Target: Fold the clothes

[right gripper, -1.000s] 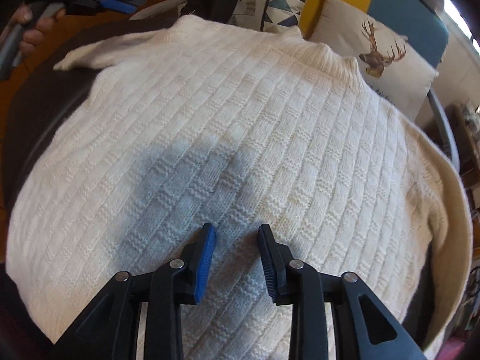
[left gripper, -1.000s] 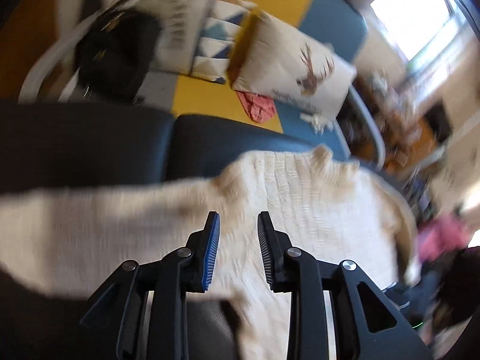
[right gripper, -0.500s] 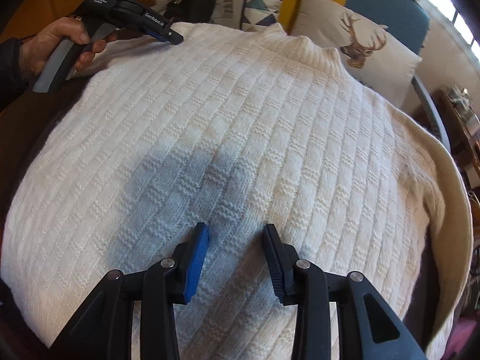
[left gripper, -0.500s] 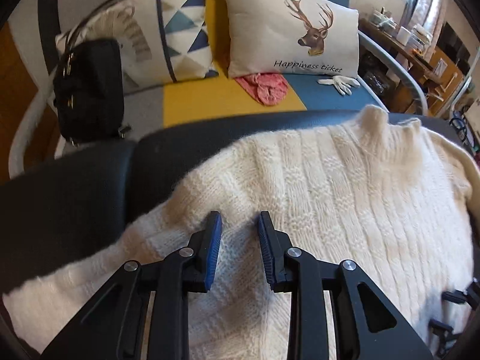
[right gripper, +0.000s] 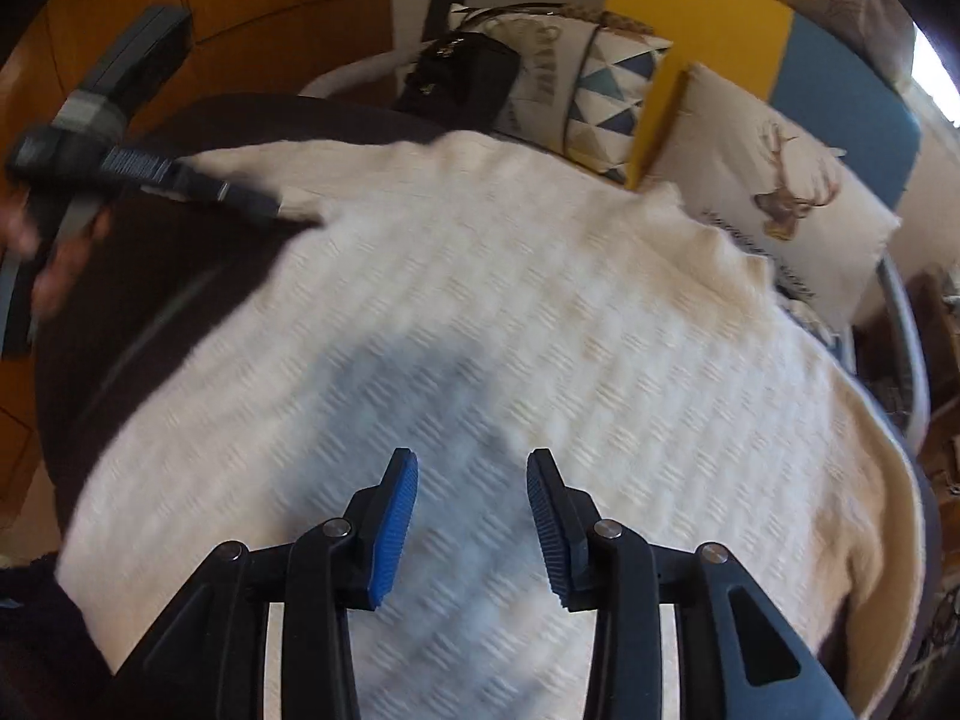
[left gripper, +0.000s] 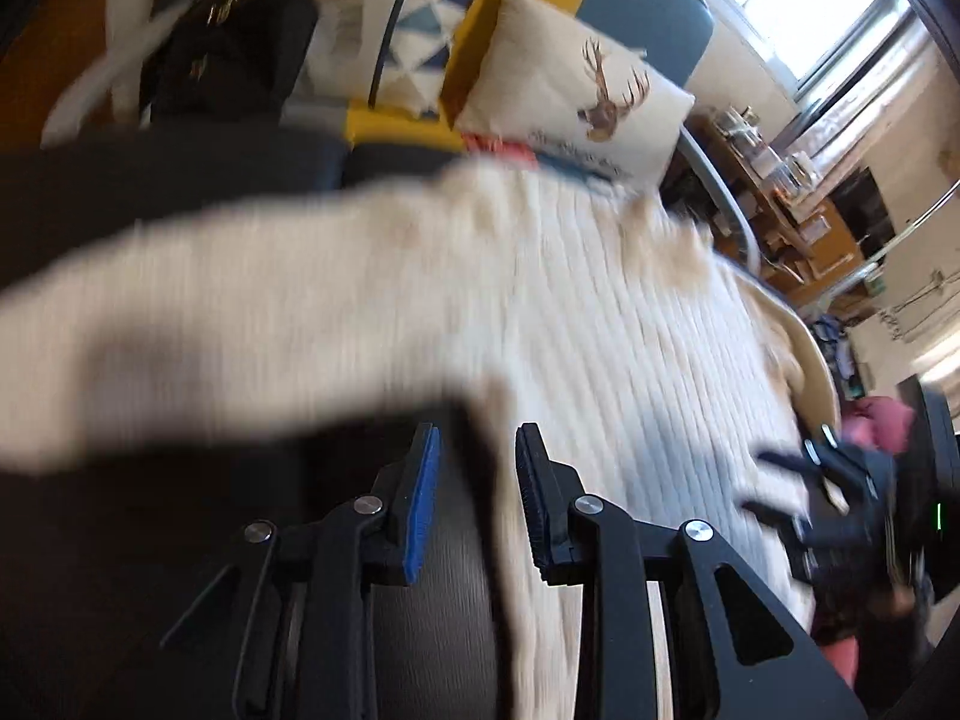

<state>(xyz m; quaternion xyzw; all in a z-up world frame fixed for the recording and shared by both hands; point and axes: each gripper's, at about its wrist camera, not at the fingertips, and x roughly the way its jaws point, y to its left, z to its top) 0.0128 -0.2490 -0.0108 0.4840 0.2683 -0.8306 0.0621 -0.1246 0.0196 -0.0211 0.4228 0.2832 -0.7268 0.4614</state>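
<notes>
A cream ribbed-knit sweater [right gripper: 540, 330] lies spread over the dark smooth seat [left gripper: 150, 540]. The left tool [left gripper: 477, 468] gapes empty at its side edge; the right tool [right gripper: 472, 489], just widened, hovers empty above the waffled body.

Left claw [left gripper: 477, 498] agape; right claw [right gripper: 472, 519] just widened, empty.
</notes>
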